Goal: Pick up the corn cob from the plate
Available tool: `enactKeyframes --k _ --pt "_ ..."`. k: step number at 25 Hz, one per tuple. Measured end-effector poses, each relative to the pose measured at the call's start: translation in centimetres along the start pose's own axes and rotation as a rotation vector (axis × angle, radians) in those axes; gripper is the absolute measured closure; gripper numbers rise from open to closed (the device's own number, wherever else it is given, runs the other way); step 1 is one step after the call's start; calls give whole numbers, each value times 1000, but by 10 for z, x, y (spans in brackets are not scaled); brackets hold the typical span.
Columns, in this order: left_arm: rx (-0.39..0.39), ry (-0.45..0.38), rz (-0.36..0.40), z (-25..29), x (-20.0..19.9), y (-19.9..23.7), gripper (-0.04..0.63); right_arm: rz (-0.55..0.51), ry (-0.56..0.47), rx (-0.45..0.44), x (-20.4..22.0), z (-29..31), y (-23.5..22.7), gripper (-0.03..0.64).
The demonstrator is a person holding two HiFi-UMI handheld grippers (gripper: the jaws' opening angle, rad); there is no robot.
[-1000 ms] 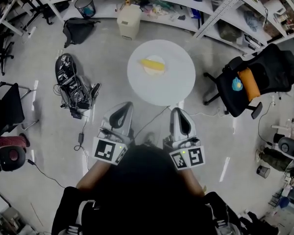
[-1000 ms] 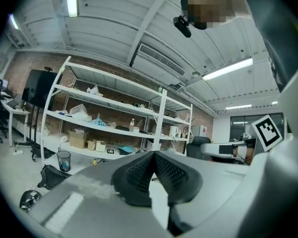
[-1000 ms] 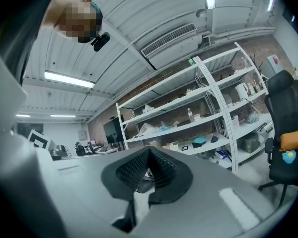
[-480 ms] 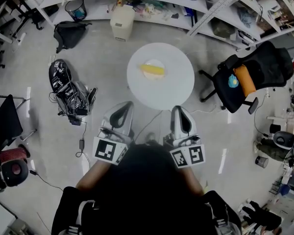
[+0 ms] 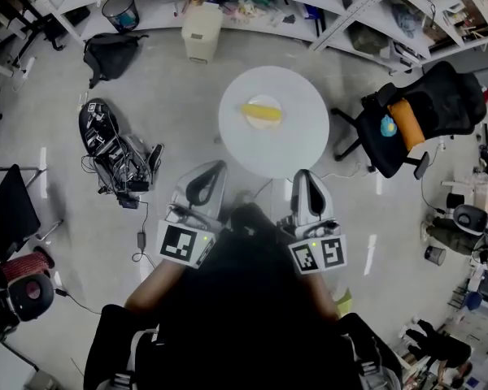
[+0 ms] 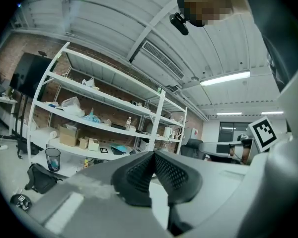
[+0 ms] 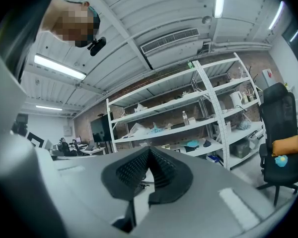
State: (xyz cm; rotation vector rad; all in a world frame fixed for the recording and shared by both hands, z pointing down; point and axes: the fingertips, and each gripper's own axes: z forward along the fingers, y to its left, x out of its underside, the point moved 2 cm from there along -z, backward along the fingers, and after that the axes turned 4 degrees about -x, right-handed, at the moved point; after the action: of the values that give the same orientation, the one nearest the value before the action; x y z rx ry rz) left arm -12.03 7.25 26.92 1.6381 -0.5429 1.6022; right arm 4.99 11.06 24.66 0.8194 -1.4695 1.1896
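Head view first: the round white table [image 5: 297, 149] sits at 12 o'clock from the person. The corn cob [image 5: 263, 113] lies on its plate [image 5: 263, 98], just off the table's middle toward 11 o'clock. The left tongs [image 5: 215, 167] and right tongs [image 5: 306, 175] both point up-frame at it, side by side. Compared with a second ago, the table edge has slid down toward the tips. The right tongs now line up with the rim at about 5 o'clock, and the left ones sit just short of it at 7. The black office chair [image 5: 415, 116] at 3 o'clock has drifted too, so I'd say the person is walking in. The cob hasn't been touched and is still well apart from both tips.

Left gripper view: the left tongs [image 6: 153, 155] are pressed together with nothing between them. They're held level, looking at the white shelves [image 6: 104, 95], with a waste bin [image 6: 53, 158] at 8 o'clock.

Right gripper view: same deal here, the right tongs [image 7: 149, 152] are closed tight and empty, with the chair at 4 o'clock. No cob in either close view.

So this is still the approach, I reckon. One pair of tongs has to spread before it can go around the cob.
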Motion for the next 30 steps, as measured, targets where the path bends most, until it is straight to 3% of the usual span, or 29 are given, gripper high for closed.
enactKeyframes --k 19,30 --pt "-62 -27 -15 56 -11 22 589 1 1 -87 -8 64 -36 609" --pt "-87 33 -18 112 3 37 589 56 56 -77 12 111 -82 609"
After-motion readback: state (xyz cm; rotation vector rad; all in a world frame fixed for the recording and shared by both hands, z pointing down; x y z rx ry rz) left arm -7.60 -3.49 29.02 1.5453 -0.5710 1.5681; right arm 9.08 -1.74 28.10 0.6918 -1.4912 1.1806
